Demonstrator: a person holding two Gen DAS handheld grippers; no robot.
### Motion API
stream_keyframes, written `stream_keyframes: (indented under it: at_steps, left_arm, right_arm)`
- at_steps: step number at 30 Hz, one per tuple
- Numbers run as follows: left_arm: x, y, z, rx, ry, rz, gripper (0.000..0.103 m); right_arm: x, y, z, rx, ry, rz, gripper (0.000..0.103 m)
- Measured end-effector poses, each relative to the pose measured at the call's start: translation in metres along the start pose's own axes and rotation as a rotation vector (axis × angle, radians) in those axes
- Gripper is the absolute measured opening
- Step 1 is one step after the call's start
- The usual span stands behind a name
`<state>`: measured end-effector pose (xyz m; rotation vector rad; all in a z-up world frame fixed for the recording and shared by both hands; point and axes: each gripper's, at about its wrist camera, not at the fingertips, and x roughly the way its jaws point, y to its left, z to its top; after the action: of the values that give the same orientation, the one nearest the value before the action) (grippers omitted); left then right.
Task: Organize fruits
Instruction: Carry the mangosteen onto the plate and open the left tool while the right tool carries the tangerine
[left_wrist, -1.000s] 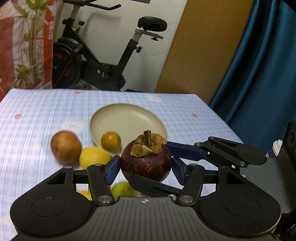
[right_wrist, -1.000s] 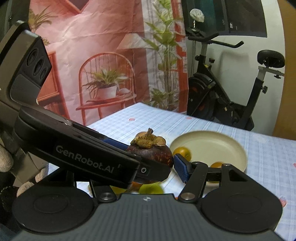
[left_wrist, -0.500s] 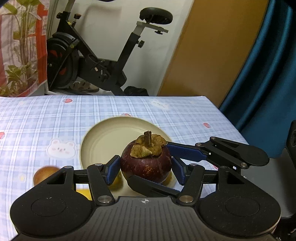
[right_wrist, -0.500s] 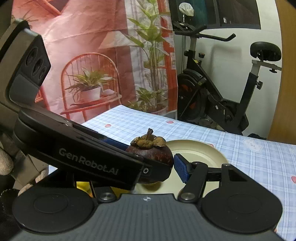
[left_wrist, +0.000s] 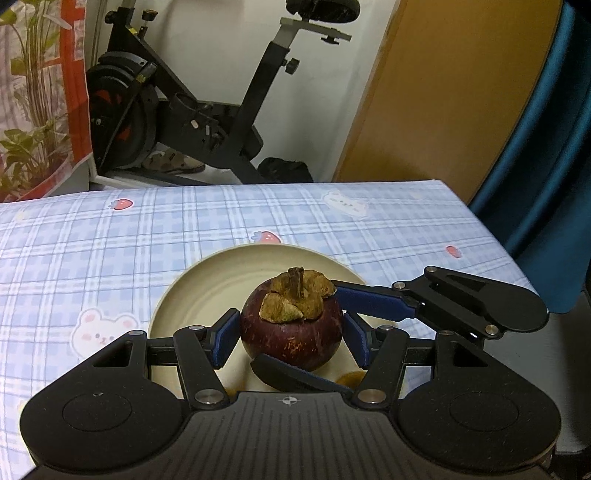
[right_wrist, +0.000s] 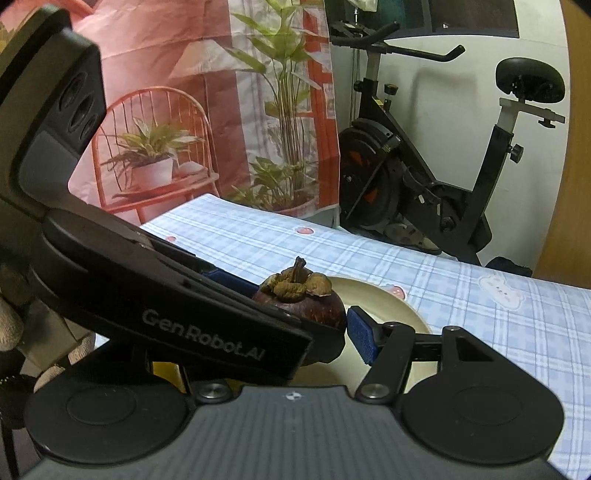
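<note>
A dark purple mangosteen (left_wrist: 291, 332) with a dry brown cap is held over the cream plate (left_wrist: 207, 291). Both grippers grip it. My left gripper (left_wrist: 291, 339) has its blue pads on the fruit's left and right sides. My right gripper (right_wrist: 295, 325) comes in from the right, and its fingers (left_wrist: 373, 301) cross the fruit front and back. In the right wrist view the mangosteen (right_wrist: 306, 306) sits between its blue pad (right_wrist: 362, 341) and the left gripper's body (right_wrist: 177, 295), which hides the other pad. A small orange fruit (left_wrist: 349, 378) peeks out on the plate below.
The table carries a blue plaid cloth (left_wrist: 110, 258) with bear and strawberry prints. Its far edge and right edge (left_wrist: 491, 236) are close. An exercise bike (left_wrist: 192, 110) stands behind the table. A yellow fruit (right_wrist: 166, 369) shows under the left gripper.
Both grippers carried the mangosteen forward over the plate. The apple, lemon and green fruit on the cloth dropped out of the left wrist view.
</note>
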<state>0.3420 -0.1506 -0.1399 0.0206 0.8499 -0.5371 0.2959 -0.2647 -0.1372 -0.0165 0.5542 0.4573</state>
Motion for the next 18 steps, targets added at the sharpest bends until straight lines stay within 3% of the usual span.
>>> stream_keyframes:
  at_steps: [8, 18]
  left_arm:
    - [0.017, 0.005, 0.001, -0.016, 0.029, 0.028, 0.063]
    - [0.018, 0.008, -0.006, -0.023, 0.053, 0.012, 0.063]
  right_arm:
    - [0.020, -0.005, -0.004, -0.021, 0.035, 0.004, 0.064]
    - [0.025, -0.007, -0.009, -0.005, 0.064, 0.008, 0.064]
